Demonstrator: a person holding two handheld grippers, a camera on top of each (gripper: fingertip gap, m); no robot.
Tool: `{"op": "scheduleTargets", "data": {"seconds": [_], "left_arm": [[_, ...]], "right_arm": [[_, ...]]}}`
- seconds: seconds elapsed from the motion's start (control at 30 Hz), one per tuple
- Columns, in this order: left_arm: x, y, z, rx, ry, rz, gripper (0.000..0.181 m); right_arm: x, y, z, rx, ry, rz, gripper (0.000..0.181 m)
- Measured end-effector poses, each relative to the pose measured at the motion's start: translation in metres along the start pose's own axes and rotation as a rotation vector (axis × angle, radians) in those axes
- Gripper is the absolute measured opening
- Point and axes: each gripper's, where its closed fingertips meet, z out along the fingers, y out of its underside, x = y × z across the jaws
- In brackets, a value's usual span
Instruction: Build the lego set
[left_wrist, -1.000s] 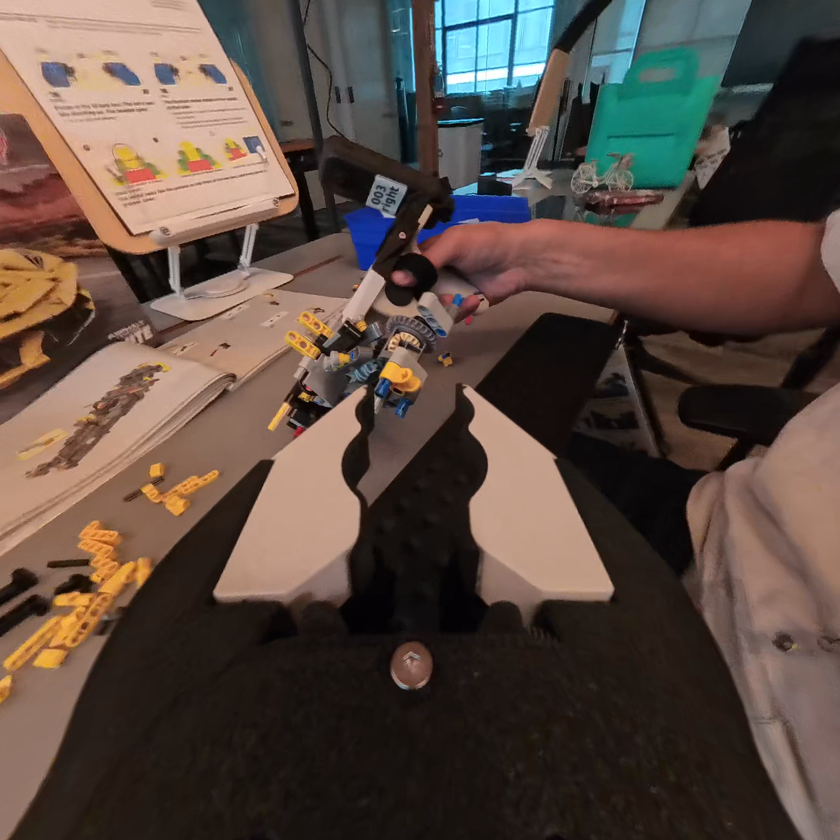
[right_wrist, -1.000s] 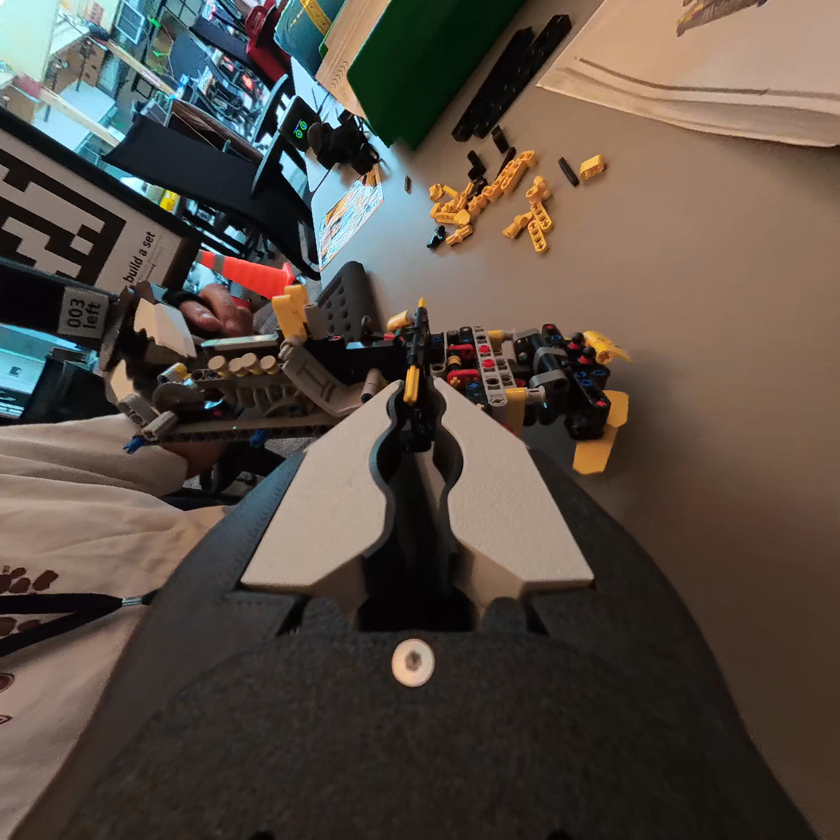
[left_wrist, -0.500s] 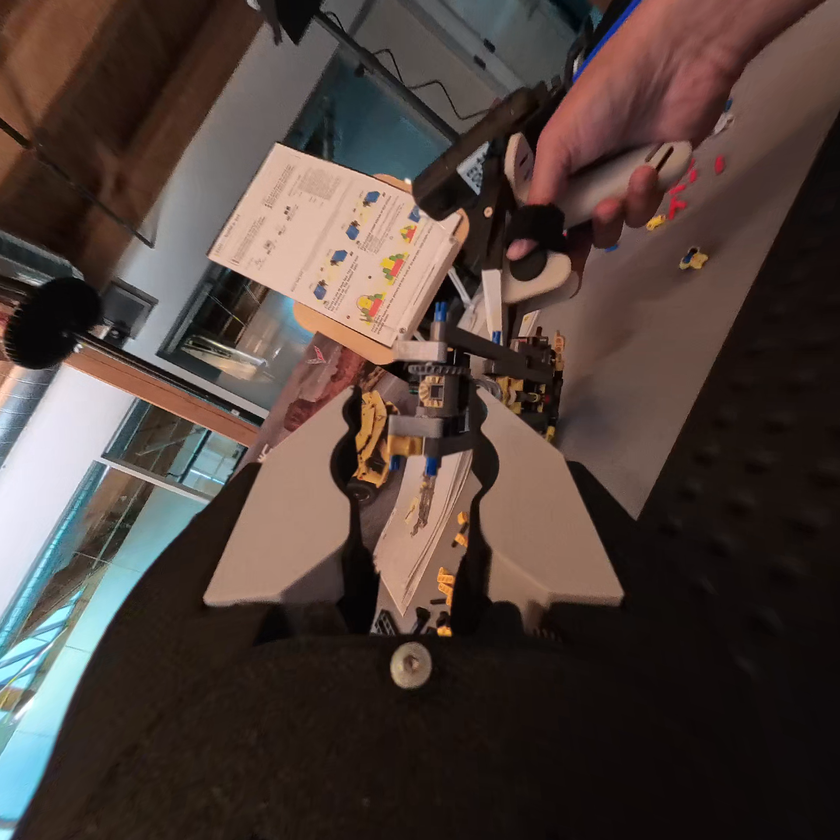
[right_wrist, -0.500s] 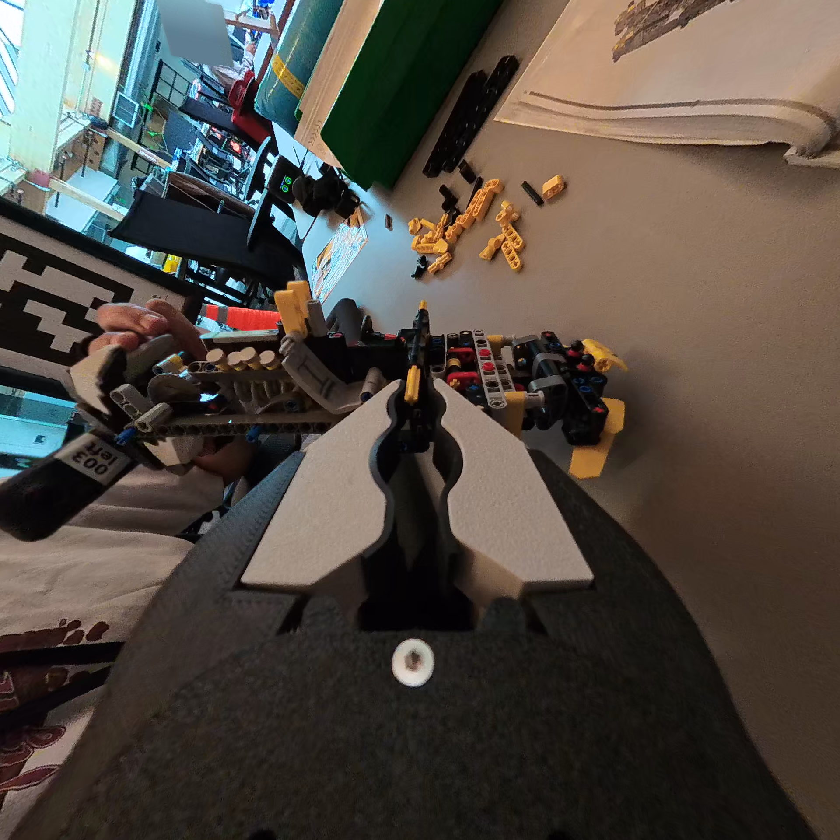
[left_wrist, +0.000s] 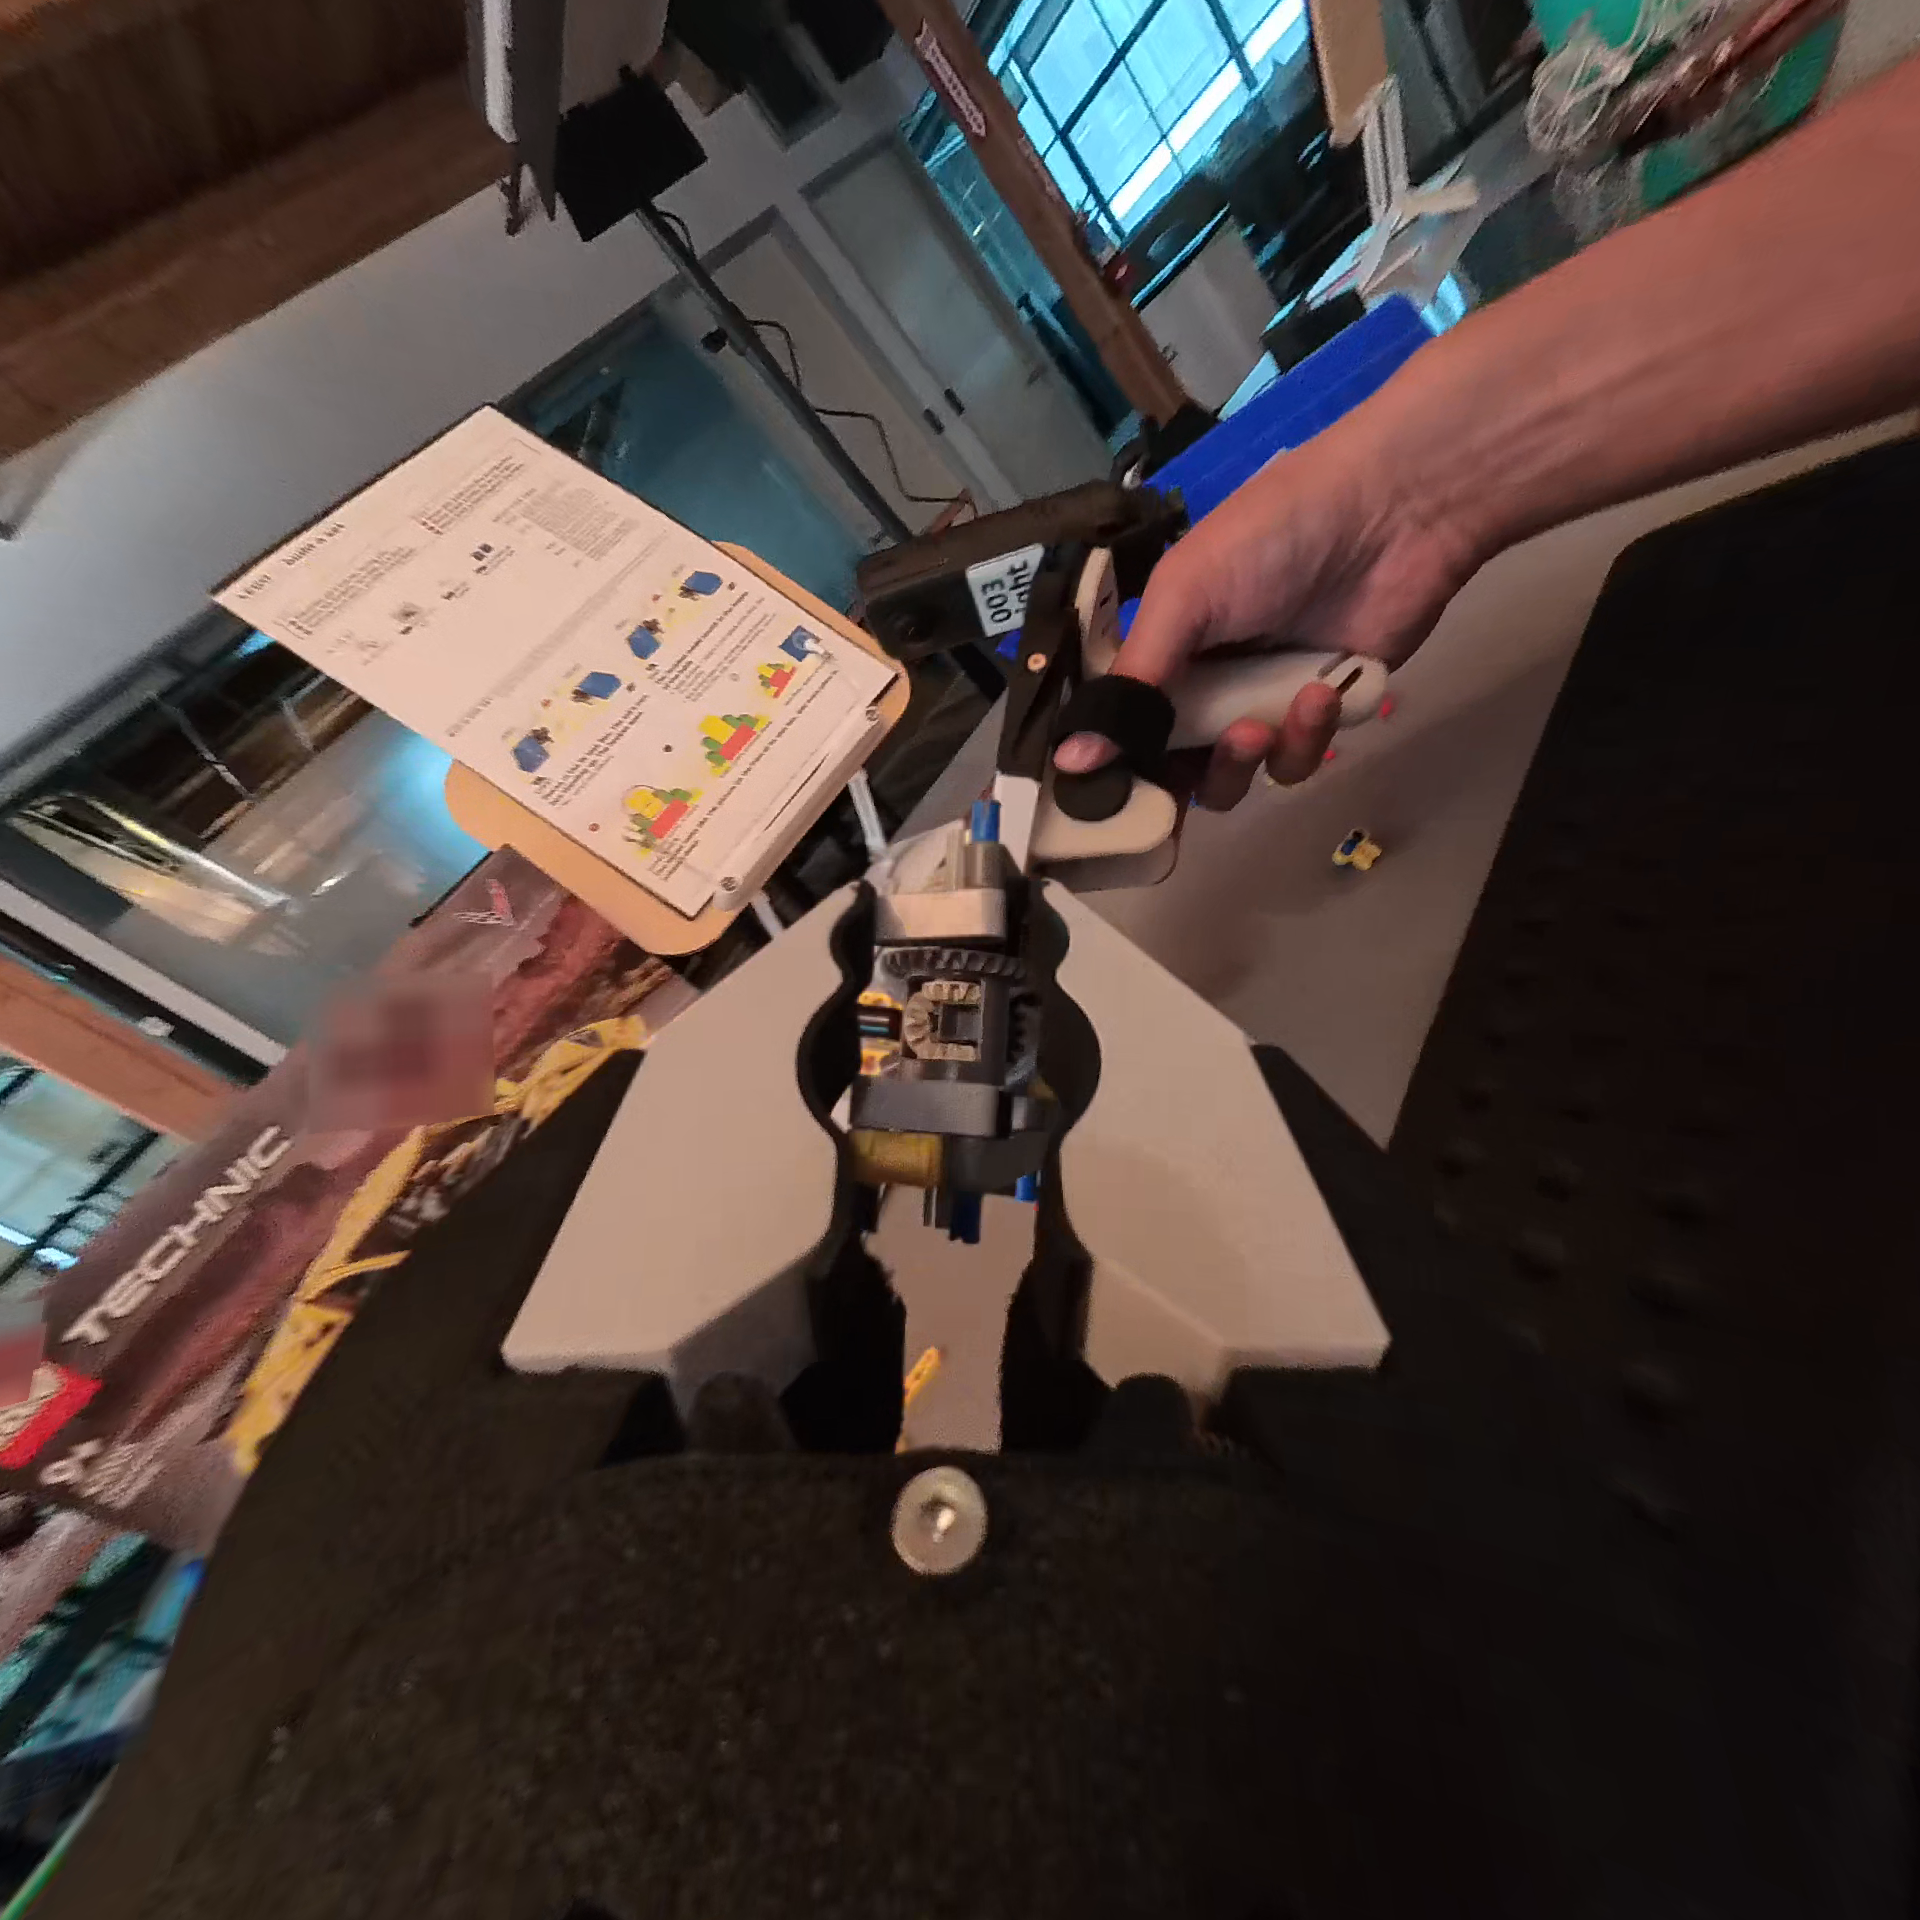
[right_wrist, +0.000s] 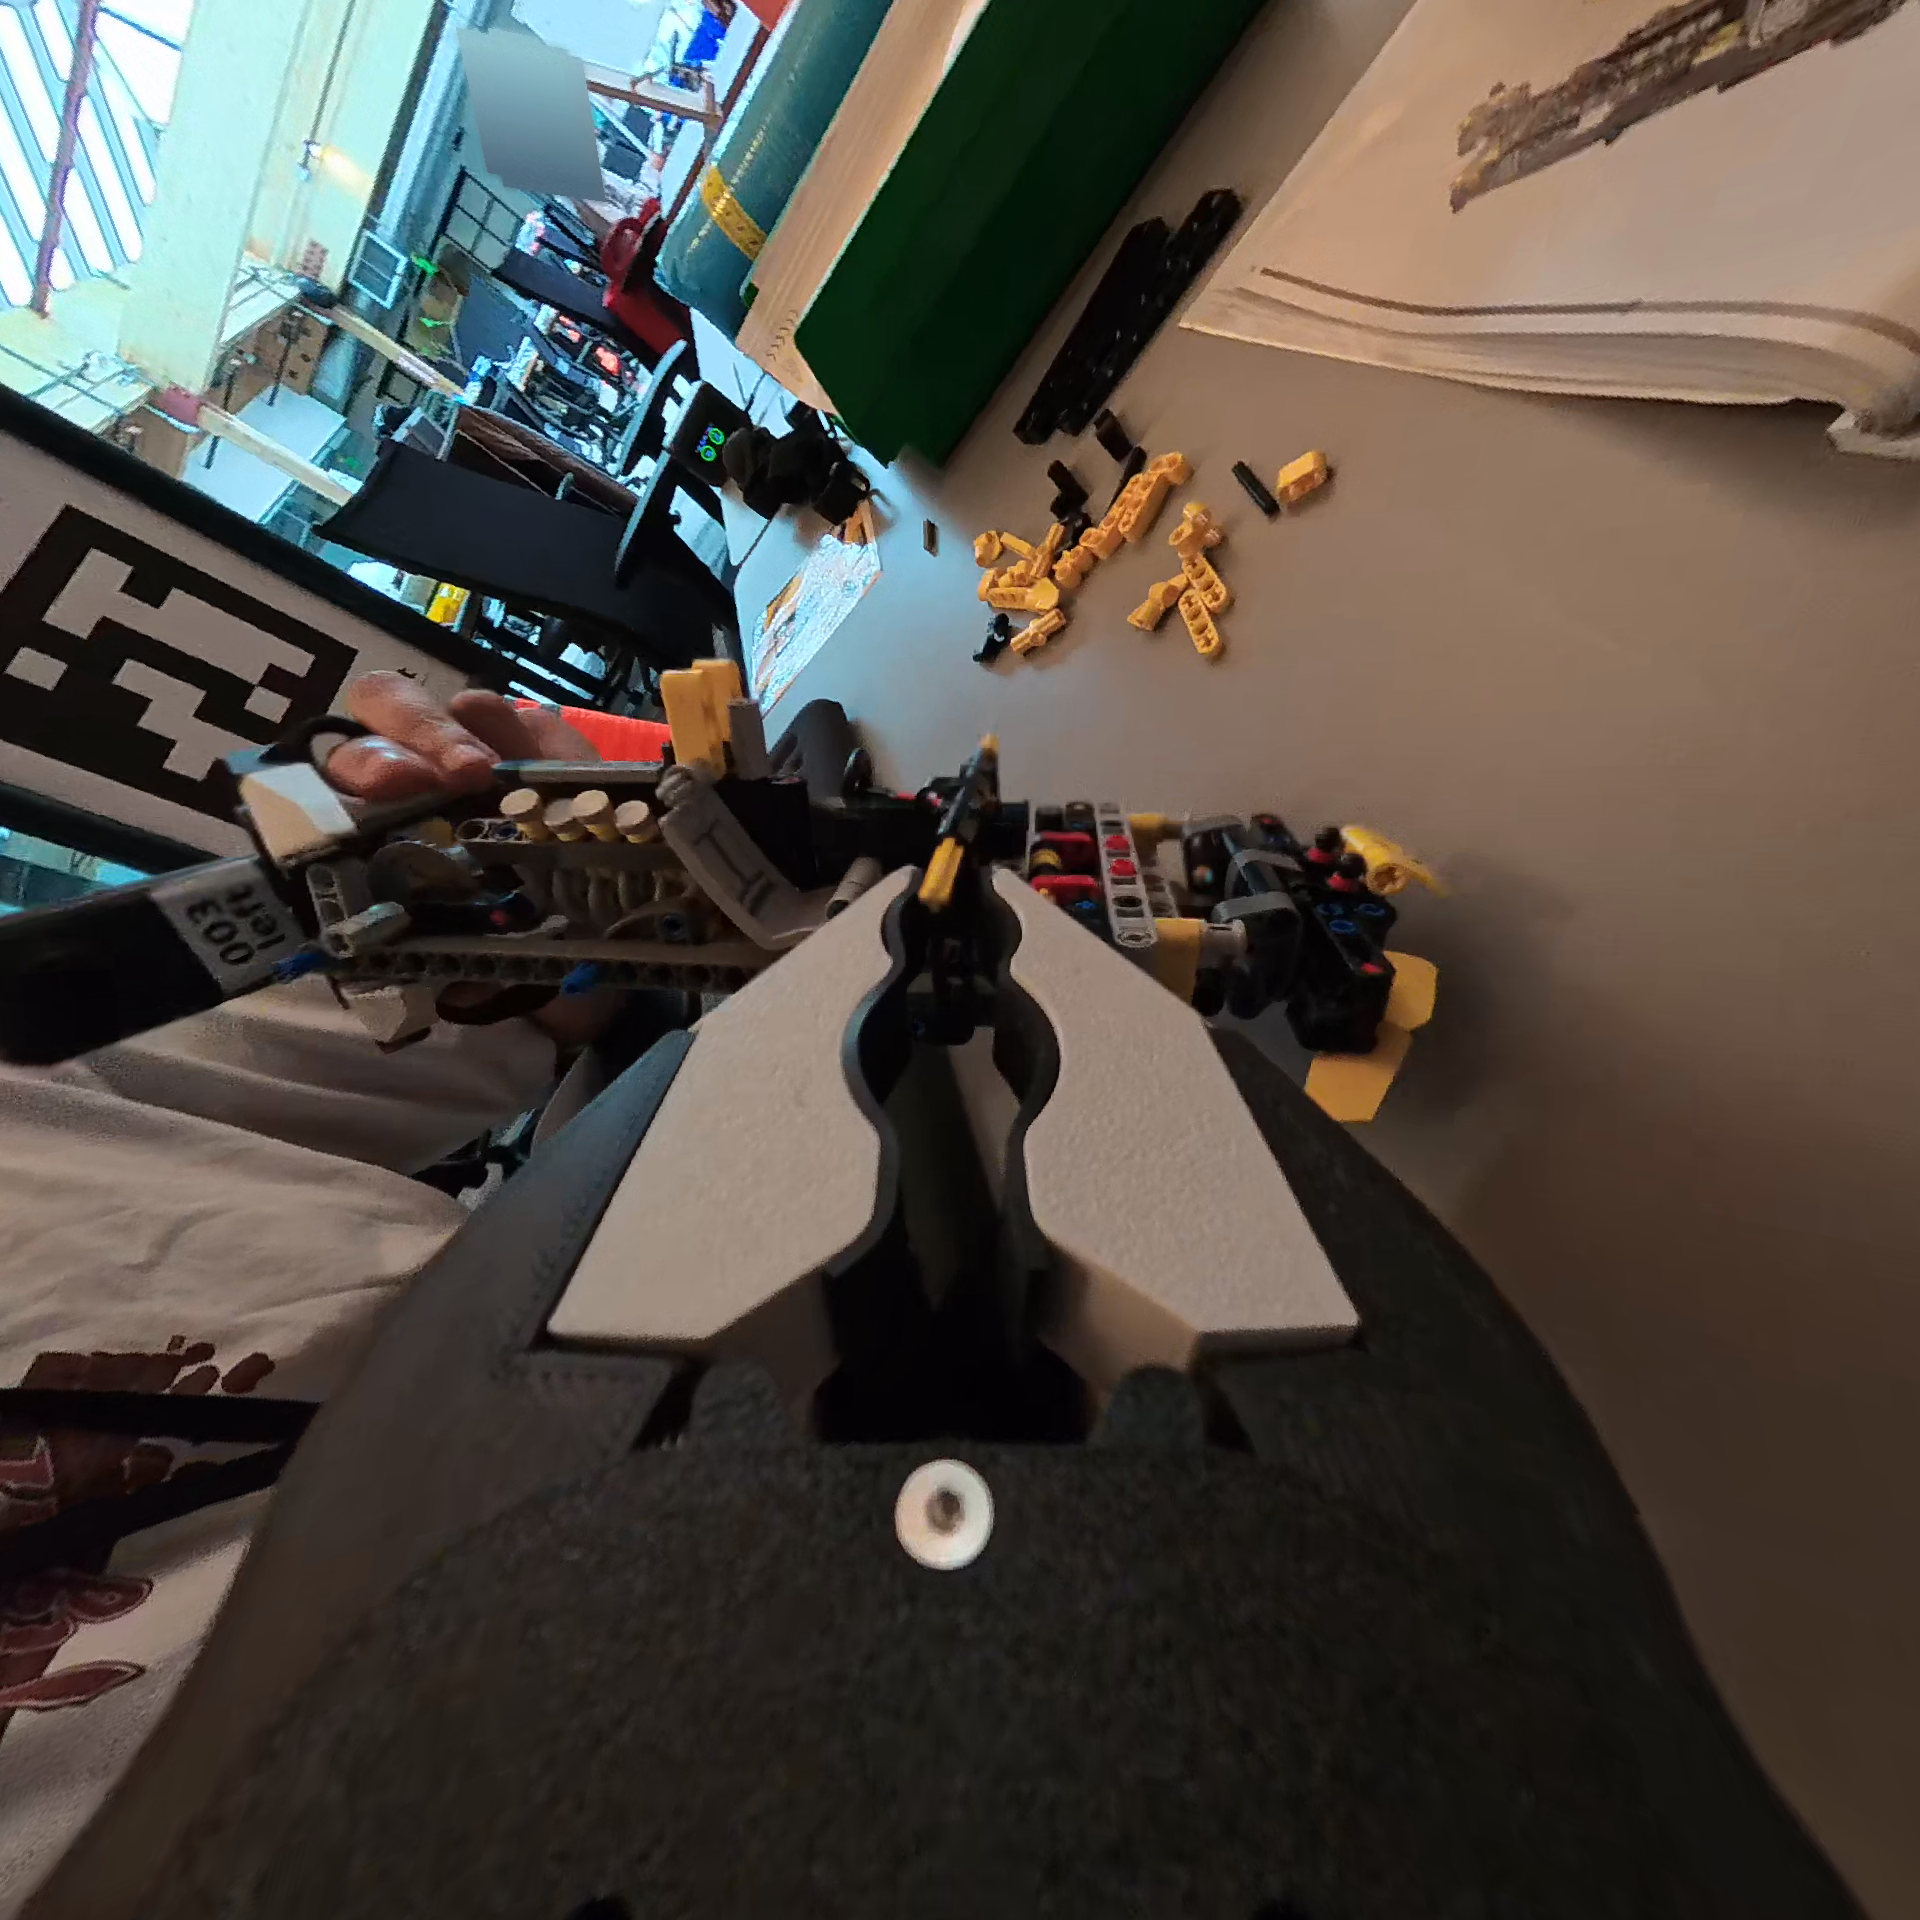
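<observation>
Grey-yellow lego model (right_wrist: 727, 894) — clamped between both claws

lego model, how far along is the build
Partly built. Done: a long lego chassis with a row of tan pistons and a gear housing at one end. In hand: the left tool is shut on the gear end and the right tool is shut on the chassis middle. Left: loose yellow beams and black beams lie unused on the table.
</observation>
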Motion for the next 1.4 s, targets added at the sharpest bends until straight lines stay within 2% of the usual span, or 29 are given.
{"op": "scheduleTargets", "data": {"seconds": [0.2, 0.33, 0.37, 0.43, 0.5, 0.57, 0.67, 0.97, 1.03, 1.27, 1.4], "left_arm": [[0.006, -0.003, 0.003, 0.022, 0.039, -0.036, 0.026], [0.005, -0.004, 0.003, 0.011, 0.025, -0.007, 0.026], [0.006, -0.004, 0.003, 0.006, 0.021, 0.003, 0.027], [0.007, -0.004, 0.003, -0.004, 0.013, 0.027, 0.027], [0.009, -0.005, 0.004, -0.012, 0.004, 0.057, 0.027], [0.011, -0.006, 0.004, -0.015, -0.007, 0.087, 0.027], [0.012, -0.007, 0.004, -0.020, -0.028, 0.131, 0.028], [0.015, -0.009, 0.003, -0.035, -0.112, 0.346, 0.029], [0.016, -0.009, 0.003, -0.044, -0.126, 0.374, 0.029], [0.017, -0.010, 0.001, -0.047, -0.143, 0.390, 0.032], [0.013, -0.007, 0.000, -0.074, -0.154, 0.362, 0.043]], "right_arm": [[-0.005, -0.008, -0.011, 0.087, -0.061, -0.040, 0.015], [-0.007, -0.015, -0.042, 0.205, 0.048, -0.115, 0.021], [-0.021, -0.016, -0.051, 0.233, 0.062, -0.138, 0.026], [-0.074, -0.009, -0.055, 0.259, 0.014, -0.249, 0.024], [-0.135, 0.012, -0.038, 0.200, -0.105, -0.343, 0.021], [-0.152, 0.032, -0.015, 0.098, -0.045, -0.431, 0.023], [-0.150, 0.031, -0.004, 0.093, 0.058, -0.500, 0.022], [-0.143, 0.032, 0.013, -0.041, 0.144, -0.592, 0.022], [-0.138, 0.032, 0.015, -0.068, 0.163, -0.605, 0.012], [-0.143, 0.035, 0.017, -0.069, -0.025, -0.448, 0.008], [-0.142, 0.036, 0.016, -0.047, -0.083, -0.430, 0.007]]}}
